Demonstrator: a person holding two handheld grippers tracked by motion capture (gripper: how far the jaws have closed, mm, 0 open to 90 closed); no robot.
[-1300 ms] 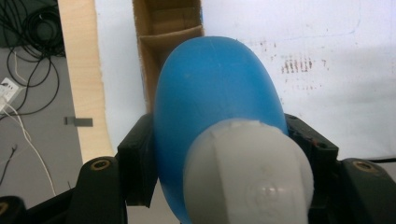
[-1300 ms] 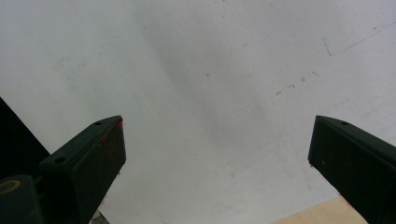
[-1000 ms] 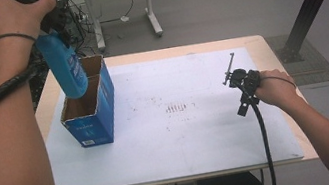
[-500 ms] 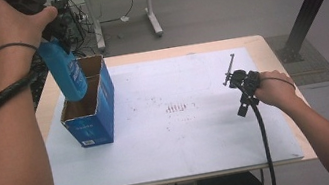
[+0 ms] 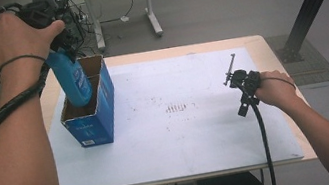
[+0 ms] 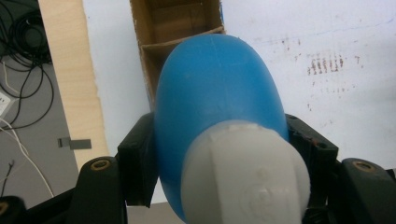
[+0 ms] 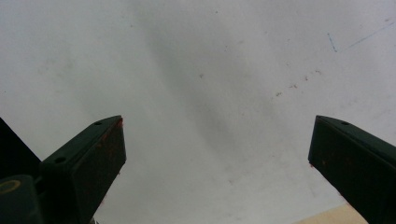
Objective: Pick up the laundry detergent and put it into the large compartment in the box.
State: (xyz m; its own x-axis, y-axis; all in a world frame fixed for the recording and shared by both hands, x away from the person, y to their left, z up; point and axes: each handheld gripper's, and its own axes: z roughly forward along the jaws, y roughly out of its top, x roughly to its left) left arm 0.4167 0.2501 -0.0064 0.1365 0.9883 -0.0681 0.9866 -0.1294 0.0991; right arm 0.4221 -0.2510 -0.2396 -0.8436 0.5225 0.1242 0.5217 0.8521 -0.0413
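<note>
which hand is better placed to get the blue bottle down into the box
Left: the left gripper already clamps the blue bottle above the cardboard box. The right gripper rests open, far across the table.

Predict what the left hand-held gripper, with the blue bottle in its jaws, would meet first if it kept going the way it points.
Probably the inside of the cardboard box: the left hand-held gripper points down, and the blue bottle hangs over the box's open top. Depth is unclear.
</note>
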